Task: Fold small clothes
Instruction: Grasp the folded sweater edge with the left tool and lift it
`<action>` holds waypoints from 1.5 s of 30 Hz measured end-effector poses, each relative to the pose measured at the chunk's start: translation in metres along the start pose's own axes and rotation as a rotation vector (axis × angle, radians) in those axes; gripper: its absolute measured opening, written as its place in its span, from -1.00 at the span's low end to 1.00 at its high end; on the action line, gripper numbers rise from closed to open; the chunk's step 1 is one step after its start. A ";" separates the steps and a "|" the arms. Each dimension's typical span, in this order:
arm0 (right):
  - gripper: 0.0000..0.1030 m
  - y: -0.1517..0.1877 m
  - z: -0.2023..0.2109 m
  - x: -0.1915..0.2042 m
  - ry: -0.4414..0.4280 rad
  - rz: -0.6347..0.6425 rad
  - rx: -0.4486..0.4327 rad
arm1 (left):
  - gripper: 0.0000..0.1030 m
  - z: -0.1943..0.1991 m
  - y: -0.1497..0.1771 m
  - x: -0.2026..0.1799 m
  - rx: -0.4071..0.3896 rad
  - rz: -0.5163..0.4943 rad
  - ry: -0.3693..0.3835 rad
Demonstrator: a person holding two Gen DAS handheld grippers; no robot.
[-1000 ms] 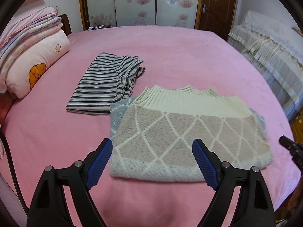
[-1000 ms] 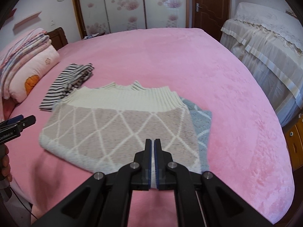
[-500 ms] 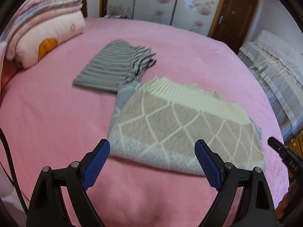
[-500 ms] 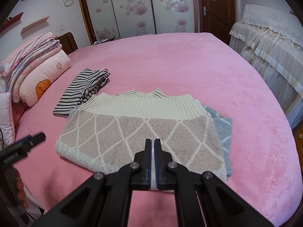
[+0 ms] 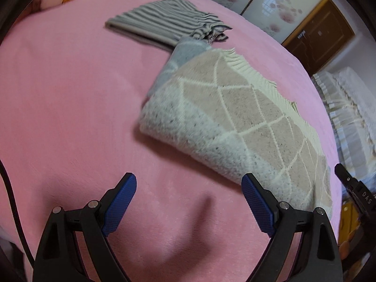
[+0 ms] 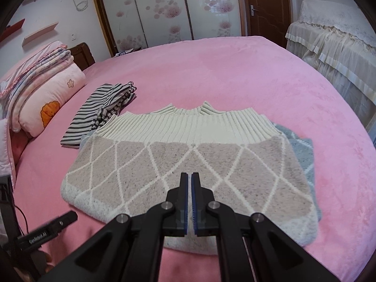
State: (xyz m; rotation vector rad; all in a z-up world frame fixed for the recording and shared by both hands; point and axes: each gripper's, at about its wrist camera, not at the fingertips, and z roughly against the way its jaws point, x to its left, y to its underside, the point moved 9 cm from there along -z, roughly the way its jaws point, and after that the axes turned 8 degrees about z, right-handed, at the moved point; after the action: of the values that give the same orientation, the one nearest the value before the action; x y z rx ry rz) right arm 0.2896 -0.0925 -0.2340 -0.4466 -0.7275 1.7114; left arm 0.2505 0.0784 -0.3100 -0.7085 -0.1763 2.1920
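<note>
Pink plush bedspread [image 6: 235, 75] covers the whole working surface in both views. A folded knit sweater [image 6: 188, 164], beige with a cream diamond lattice, a pale grey speckled near edge and a ribbed cream band along its far edge, lies flat on the spread at the centre of the right wrist view. In the left wrist view the same sweater [image 5: 246, 122] runs diagonally from centre to lower right. A blue-grey layer shows from under it at the right edge of the right wrist view.

A folded striped garment [image 6: 101, 110], grey and white, lies on the spread at left of centre in the right wrist view, its near corner touching or just overlapping the sweater's far left corner; in the left wrist view it sits at upper centre [image 5: 164, 21].

Left gripper [image 5: 188, 192]: blue-padded fingers [image 5: 119, 202] spread wide, nothing between them, only bare spread below. The right-hand pad [image 5: 257, 204] stands in front of the sweater's near edge; contact cannot be determined.

Right gripper [image 6: 189, 181]: fingers pressed together, holding nothing, tips in front of the sweater's near half; whether they touch it cannot be determined.

A pillow [image 6: 51, 98] printed with an orange figure and a stack of folded bedding [image 6: 35, 63] occupy the left edge of the right wrist view. Floral sliding doors [image 6: 164, 9] and a brown door [image 6: 265, 4] stand behind the bed, a lace-covered piece of furniture [image 6: 333, 44] at upper right.
</note>
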 end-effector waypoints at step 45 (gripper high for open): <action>-0.95 0.008 -0.061 0.025 -0.039 0.016 0.005 | 0.86 -0.090 -0.072 -0.055 -0.095 0.197 0.355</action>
State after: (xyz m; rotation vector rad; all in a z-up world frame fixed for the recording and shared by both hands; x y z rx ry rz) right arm 0.3165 -0.0557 -0.2820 -0.4181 -0.7495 1.7401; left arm 0.3759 0.0758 -0.3362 -1.1981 -0.0274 2.2092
